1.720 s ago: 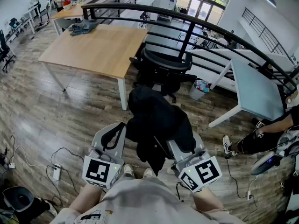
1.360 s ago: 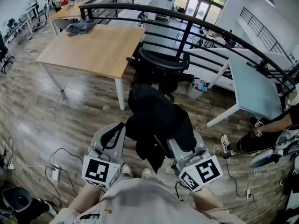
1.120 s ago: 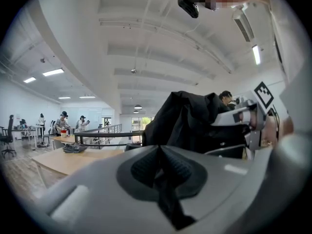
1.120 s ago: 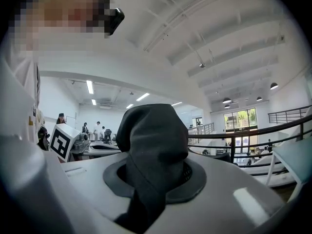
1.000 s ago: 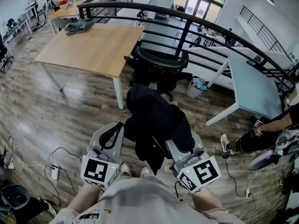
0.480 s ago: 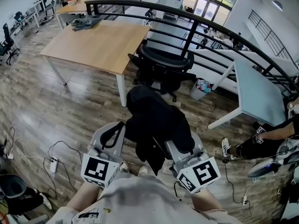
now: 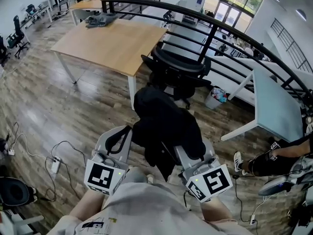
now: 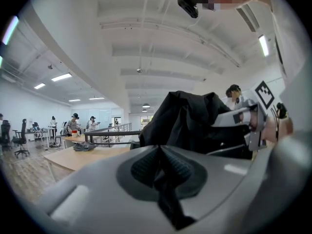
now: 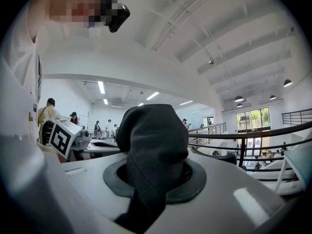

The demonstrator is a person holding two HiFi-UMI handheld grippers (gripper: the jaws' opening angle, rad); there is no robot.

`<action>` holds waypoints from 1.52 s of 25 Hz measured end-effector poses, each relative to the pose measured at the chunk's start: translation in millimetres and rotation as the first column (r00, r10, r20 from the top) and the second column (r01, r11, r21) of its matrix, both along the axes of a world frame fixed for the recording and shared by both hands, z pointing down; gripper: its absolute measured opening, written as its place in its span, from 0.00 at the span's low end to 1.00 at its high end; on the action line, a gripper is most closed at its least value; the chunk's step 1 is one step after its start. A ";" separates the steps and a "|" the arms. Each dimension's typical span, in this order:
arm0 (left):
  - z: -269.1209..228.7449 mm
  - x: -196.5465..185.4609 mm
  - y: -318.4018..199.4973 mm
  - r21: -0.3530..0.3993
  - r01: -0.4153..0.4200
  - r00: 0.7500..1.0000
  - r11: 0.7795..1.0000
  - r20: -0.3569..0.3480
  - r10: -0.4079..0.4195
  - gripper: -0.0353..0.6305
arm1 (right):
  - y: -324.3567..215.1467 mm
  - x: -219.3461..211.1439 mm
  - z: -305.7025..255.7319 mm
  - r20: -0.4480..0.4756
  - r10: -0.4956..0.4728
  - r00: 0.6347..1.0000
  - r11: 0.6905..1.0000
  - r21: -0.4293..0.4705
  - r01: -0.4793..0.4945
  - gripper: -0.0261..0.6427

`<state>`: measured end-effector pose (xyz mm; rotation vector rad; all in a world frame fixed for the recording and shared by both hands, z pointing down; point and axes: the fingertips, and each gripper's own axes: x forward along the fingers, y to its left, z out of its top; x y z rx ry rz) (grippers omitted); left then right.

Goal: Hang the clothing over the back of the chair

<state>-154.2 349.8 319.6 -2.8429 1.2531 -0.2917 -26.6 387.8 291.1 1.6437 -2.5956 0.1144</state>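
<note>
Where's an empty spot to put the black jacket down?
The wooden table is mostly bare, between the grey clothes at its far corner and the chair. The white table looks bare too. Cables crowd the floor bottom left.

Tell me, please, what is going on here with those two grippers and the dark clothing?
A person holds a gripper in each hand, and both are clamped on a black garment. The left gripper pinches a thin fold of it and the right gripper grips a thicker bunch. The garment hangs bunched between them, in front of the person. The black office chair stands ahead beside the wooden table, and nothing is draped over its back yet.
</note>
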 end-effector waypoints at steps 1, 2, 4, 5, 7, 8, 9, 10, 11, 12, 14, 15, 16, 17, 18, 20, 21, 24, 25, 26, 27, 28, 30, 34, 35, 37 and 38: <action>1.2 -1.1 0.5 -0.005 0.005 1.000 1.000 0.020 -0.005 0.06 | -0.5 0.7 -0.1 0.001 -0.004 1.000 1.000 0.002 0.004 0.19; 2.1 -1.6 0.5 -0.010 0.010 0.999 1.000 0.030 -0.009 0.06 | -0.9 1.6 -0.1 0.003 -0.008 1.000 1.000 0.003 0.008 0.19; 1.0 -0.7 -0.8 -0.010 0.020 0.999 1.000 0.026 -0.020 0.06 | -1.6 3.9 0.0 0.005 -0.017 1.000 1.000 0.006 0.017 0.19; -1.0 -0.1 -2.1 -0.002 0.025 1.000 1.000 0.015 -0.025 0.06 | -2.3 4.8 0.4 0.006 -0.022 1.000 1.000 0.007 0.021 0.19; -4.3 1.7 -6.6 0.028 0.029 0.999 0.999 -0.015 -0.029 0.06 | -5.7 6.9 1.8 0.010 -0.027 1.000 1.000 0.009 0.027 0.19; -4.2 3.2 -9.3 0.036 0.028 0.999 0.999 -0.021 -0.027 0.06 | -8.2 8.6 2.2 0.012 -0.026 1.000 1.000 0.010 0.026 0.19; -3.5 5.2 -12.3 0.039 0.025 0.999 0.999 -0.020 -0.025 0.06 | -10.9 10.7 2.2 0.013 -0.024 1.000 1.000 0.011 0.024 0.19; -2.7 7.2 -15.5 0.039 0.022 1.000 0.999 -0.018 -0.021 0.06 | -13.8 12.7 1.7 0.013 -0.022 1.000 1.000 0.014 0.022 0.19; -1.6 9.1 -18.8 0.039 0.019 1.000 0.999 -0.017 -0.019 0.06 | -16.7 14.3 1.3 0.012 -0.021 1.000 1.000 0.016 0.020 0.19; 0.4 10.8 -21.9 0.035 0.017 1.000 0.999 -0.017 -0.017 0.06 | -19.6 15.4 1.3 0.010 -0.020 1.000 1.000 0.018 0.020 0.19; 6.9 13.8 -28.5 0.020 0.014 1.000 1.000 -0.009 -0.014 0.06 | -26.5 16.9 2.9 0.004 -0.022 1.000 1.000 0.017 0.022 0.19; 10.3 15.2 -32.5 0.008 0.011 1.000 1.000 0.004 -0.011 0.06 | -30.9 17.4 3.6 0.001 -0.022 1.000 1.000 0.016 0.022 0.19; 12.6 16.5 -37.5 -0.002 0.009 1.000 1.000 0.015 -0.009 0.06 | -36.1 17.8 3.8 -0.004 -0.023 1.000 1.000 0.017 0.023 0.19; 12.8 17.8 -44.0 0.000 0.007 1.000 1.000 0.014 -0.007 0.06 | -42.3 17.8 3.6 -0.009 -0.025 1.000 1.000 0.018 0.025 0.19; 11.7 18.8 -51.8 0.013 0.007 1.000 1.000 0.001 -0.007 0.06 | -49.3 17.4 3.2 -0.013 -0.028 1.000 0.999 0.019 0.028 0.19; 10.8 19.8 -68.4 0.032 0.009 1.000 0.999 -0.021 -0.009 0.06 | -65.0 16.3 3.3 -0.021 -0.036 0.999 0.999 0.020 0.036 0.19; 12.2 20.5 -76.4 0.033 0.010 1.000 0.999 -0.025 -0.009 0.06 | -72.8 16.3 4.2 -0.024 -0.039 0.999 0.999 0.020 0.039 0.19; 22.4 24.2 -97.9 0.008 0.009 1.000 1.000 -0.010 -0.009 0.06 | -94.8 20.4 6.9 -0.025 -0.043 0.999 0.999 0.020 0.044 0.19; 24.4 25.6 -105.3 -0.004 0.010 1.000 1.000 0.003 -0.010 0.06 | -102.3 22.5 7.2 -0.022 -0.043 0.999 0.999 0.021 0.044 0.19; 24.8 27.0 -113.2 -0.013 0.011 1.000 1.000 0.015 -0.011 0.06 | -110.0 24.6 7.0 -0.015 -0.044 0.999 0.999 0.020 0.045 0.19; 24.1 28.7 -121.7 -0.016 0.010 1.000 1.000 0.020 -0.009 0.06 | -117.6 26.3 6.4 -0.006 -0.046 0.999 0.999 0.019 0.046 0.19; 23.4 30.4 -130.5 -0.013 0.005 1.000 1.000 0.019 -0.005 0.06 | -125.3 27.3 5.4 0.004 -0.048 0.999 0.999 0.017 0.048 0.19; 23.1 33.8 -150.0 -0.015 -0.005 1.000 1.000 0.016 0.005 0.06 | -142.7 26.9 2.5 0.012 -0.051 0.999 0.999 0.018 0.051 0.19; 11.1 43.7 -202.2 -0.002 -0.018 0.999 1.000 -0.039 0.018 0.06 | -191.9 26.1 -4.8 -0.001 -0.062 0.998 0.998 0.019 0.062 0.19; 7.6 44.6 -216.2 0.001 -0.019 0.999 1.000 -0.043 0.019 0.06 | -205.6 26.6 -7.0 -0.004 -0.062 0.998 0.998 0.019 0.062 0.19; 1.0 44.3 -243.9 0.003 -0.015 0.999 1.000 -0.044 0.016 0.06 | -233.2 28.5 -11.8 -0.007 -0.061 0.998 0.998 0.017 0.061 0.19; -2.6 44.0 -258.5 0.005 -0.013 0.999 1.000 -0.043 0.013 0.06 | -247.4 30.0 -14.7 -0.007 -0.059 0.998 0.998 0.016 0.060 0.19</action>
